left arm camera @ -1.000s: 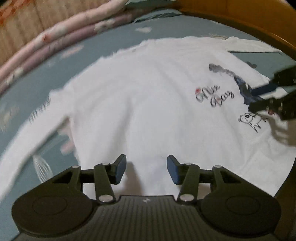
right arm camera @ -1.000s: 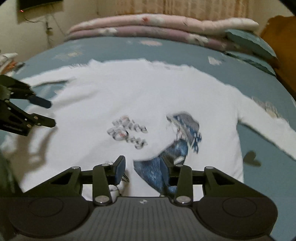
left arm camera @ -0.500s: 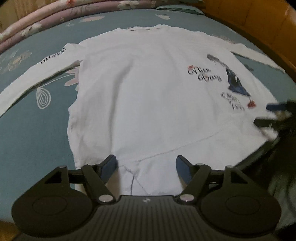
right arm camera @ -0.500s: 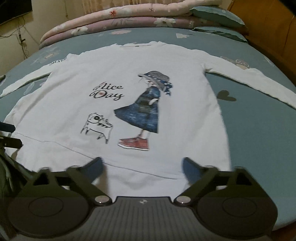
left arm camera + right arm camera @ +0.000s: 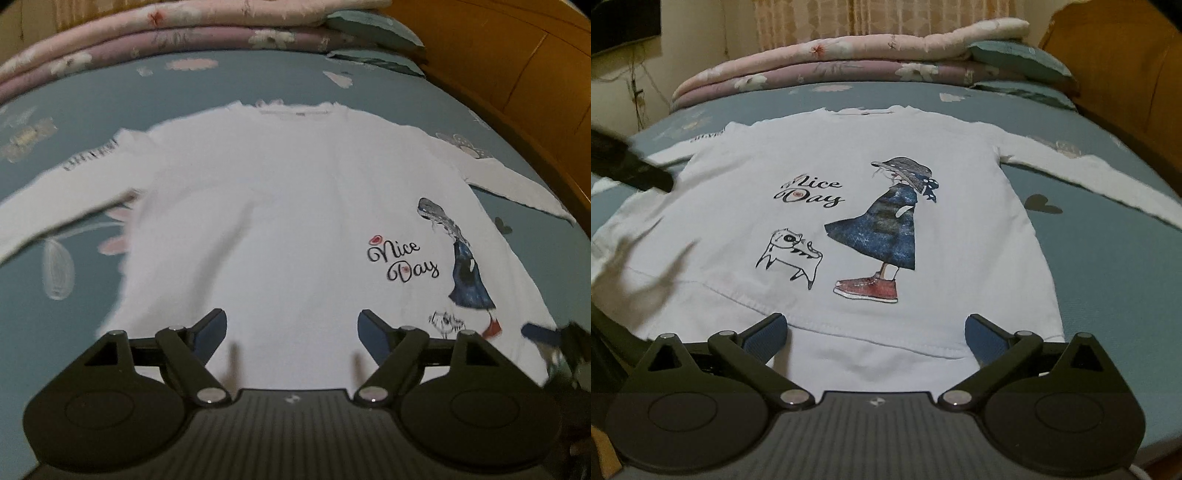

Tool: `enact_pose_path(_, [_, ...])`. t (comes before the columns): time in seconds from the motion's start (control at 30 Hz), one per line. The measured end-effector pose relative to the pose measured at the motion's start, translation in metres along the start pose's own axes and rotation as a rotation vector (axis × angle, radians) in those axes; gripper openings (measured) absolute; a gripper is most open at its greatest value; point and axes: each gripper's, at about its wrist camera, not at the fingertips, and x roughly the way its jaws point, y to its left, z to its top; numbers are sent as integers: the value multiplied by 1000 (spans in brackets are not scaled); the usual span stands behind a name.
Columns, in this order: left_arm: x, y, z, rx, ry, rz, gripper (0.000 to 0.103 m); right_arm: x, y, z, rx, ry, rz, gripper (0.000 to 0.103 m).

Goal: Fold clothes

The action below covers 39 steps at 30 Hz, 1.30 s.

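**Camera placement**

Both wrist views sit low at the near edge of the bed (image 5: 110, 103), angled down along the shirt (image 5: 295, 221) toward the quilts (image 5: 849, 55) at the far side. The left view covers the shirt's left half; the right view sits close over the print (image 5: 879, 221). Both share the shirt, print, quilts and headboard (image 5: 517, 74).

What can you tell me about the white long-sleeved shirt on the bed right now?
The white long-sleeved shirt looks like soft cotton knit and lies flat, print side up, on the blue bedsheet, collar toward the folded quilts, both sleeves spread outward. Its front shows "Nice Day" lettering, a girl in a blue dress and red shoes, and a small cat. A stitched hem band runs along the near edge. It appears unfolded, and no gripper pad presses on it.
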Motion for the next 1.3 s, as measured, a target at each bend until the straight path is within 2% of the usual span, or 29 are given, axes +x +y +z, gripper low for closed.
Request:
enact_pose_path(0.07, [17,-6,-7,-16,26,-12,78,-2,-5,-1,22,-11,20,103])
enact_pose_path(0.1, [25,-9,-14,-24,34,-20,83,-3,-7,-2,36,-21,30,103])
enact_pose_path(0.17, [24,-17,-29,33,-21,-25,94,-6,-13,-6,80,-59,52,103])
enact_pose_path(0.33, [13,-27,-49,127,-29,-1,96,-18,-17,-12,102,-89,71,103])
enact_pose_path(0.43, [4,-22,-39,156,-65,-30,96,-24,-25,-3,147,-34,70,103])
enact_pose_path(0.53, [1,-12,-19,167,-129,-69,96,-22,-35,21,178,-47,52,103])
enact_pose_path(0.67, [8,8,13,168,-175,-115,96,2,-42,74,141,-126,21,103])
enact_pose_path(0.77, [19,31,26,145,-185,-136,96,42,-44,116,122,-133,33,103])
enact_pose_path(0.9, [42,55,27,120,-155,-129,97,105,-46,148,99,-96,-4,103])
enact_pose_path(0.97, [49,61,26,103,-151,-115,97,132,-53,149,102,-36,-46,103])
enact_pose_path(1.0, [50,63,24,98,-160,-105,97,141,-56,145,90,2,-95,103])
enact_pose_path(1.03, [52,65,23,92,-168,-96,97,141,-59,139,67,5,-114,103])
enact_pose_path(1.1, [55,64,19,117,-168,-87,97,125,-66,120,52,-32,-117,103])
enact_pose_path(1.23, [56,62,16,145,-180,-66,97,95,-68,91,43,-24,-94,103])
enact_pose_path(1.3, [54,61,17,131,-187,-72,97,90,-59,92,17,11,-145,103])
